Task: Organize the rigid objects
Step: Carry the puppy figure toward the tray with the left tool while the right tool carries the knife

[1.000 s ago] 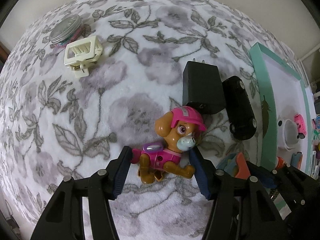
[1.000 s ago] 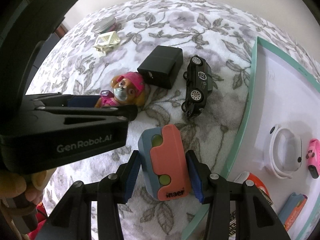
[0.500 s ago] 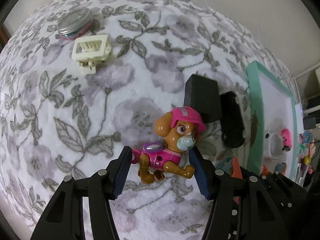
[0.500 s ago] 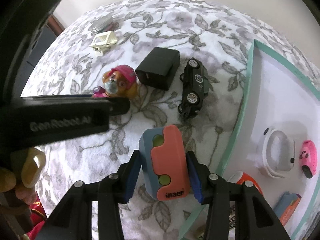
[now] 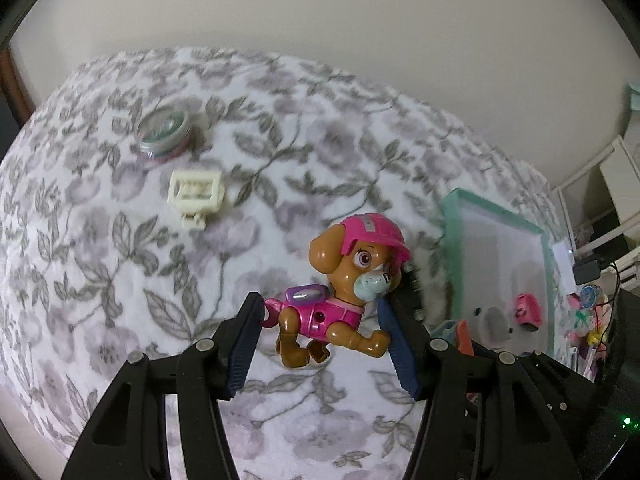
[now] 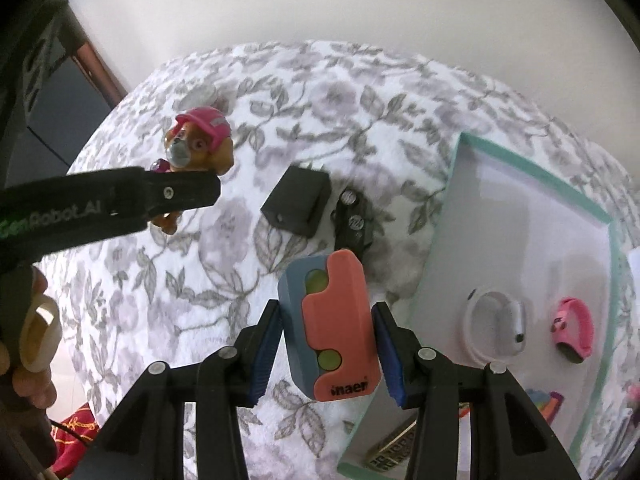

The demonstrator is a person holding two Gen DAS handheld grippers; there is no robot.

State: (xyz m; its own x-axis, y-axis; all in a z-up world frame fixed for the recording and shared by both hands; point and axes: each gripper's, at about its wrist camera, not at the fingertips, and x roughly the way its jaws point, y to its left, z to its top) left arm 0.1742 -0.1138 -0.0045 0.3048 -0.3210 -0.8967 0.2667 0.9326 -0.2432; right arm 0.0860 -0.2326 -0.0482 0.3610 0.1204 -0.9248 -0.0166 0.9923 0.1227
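My left gripper (image 5: 320,340) is shut on a toy dog (image 5: 340,292) with a pink helmet and pink vest, held in the air above the flowered blanket (image 5: 120,260). The right wrist view shows the same toy dog (image 6: 200,140) behind the left gripper's black finger (image 6: 120,204). My right gripper (image 6: 326,354) is shut on a coral and grey-blue case (image 6: 332,324), lifted off the blanket beside the teal-rimmed white tray (image 6: 520,208). A black charger block (image 6: 298,204) and a black toy car (image 6: 352,224) lie on the blanket beyond the case.
A cream hair clip (image 5: 196,194) and a round tin (image 5: 164,130) lie far left on the blanket. The tray holds a white band (image 6: 496,330), a pink band (image 6: 572,334) and other small items at its near end. A pale wall stands behind.
Both grippers have risen with their objects; the toy dog and the case now hang clear of the blanket. The left one rose more and tilted up, bringing the wall into view.
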